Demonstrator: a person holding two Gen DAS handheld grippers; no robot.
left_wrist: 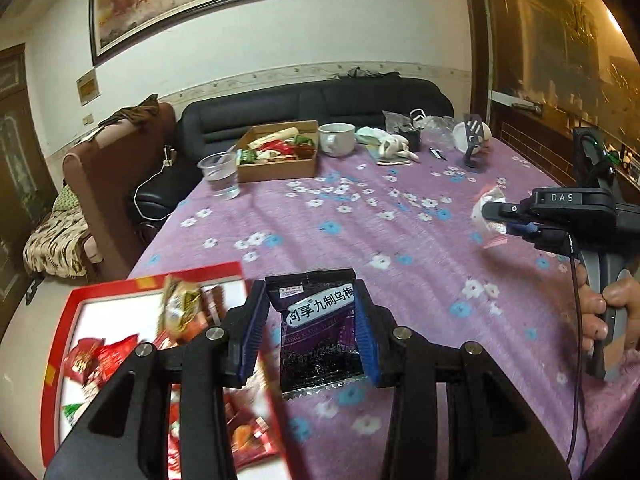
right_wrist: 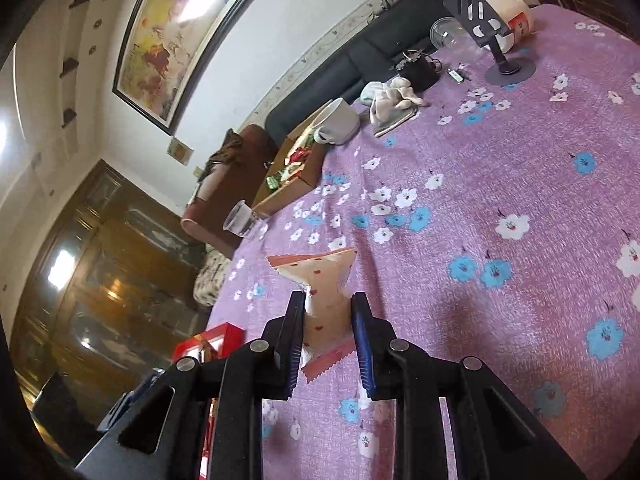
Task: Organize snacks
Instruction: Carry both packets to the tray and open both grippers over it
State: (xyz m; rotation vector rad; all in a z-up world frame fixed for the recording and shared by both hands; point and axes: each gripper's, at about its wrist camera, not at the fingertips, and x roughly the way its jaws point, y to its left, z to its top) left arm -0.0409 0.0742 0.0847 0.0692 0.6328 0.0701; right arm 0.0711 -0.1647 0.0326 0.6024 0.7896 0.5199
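The left gripper (left_wrist: 316, 332) has its jaws clamped on a dark purple snack packet (left_wrist: 320, 328), held above the surface (left_wrist: 400, 240) just right of the red tray (left_wrist: 64, 320) of snacks. The right gripper (right_wrist: 328, 340) has its jaws pressed tight on a pale pink packet (right_wrist: 324, 292), well right of that tray. Far beyond the tray, a cardboard box (left_wrist: 280, 168) of snacks sits between a plastic cup (left_wrist: 220, 174) and a white mug (left_wrist: 337, 138).

Left gripper (left_wrist: 316, 328): black linkage arms, silver pivot screws, blue ribbed pads. Right gripper (left_wrist: 494, 216), frame right: black body marked "DAS", dark cable.
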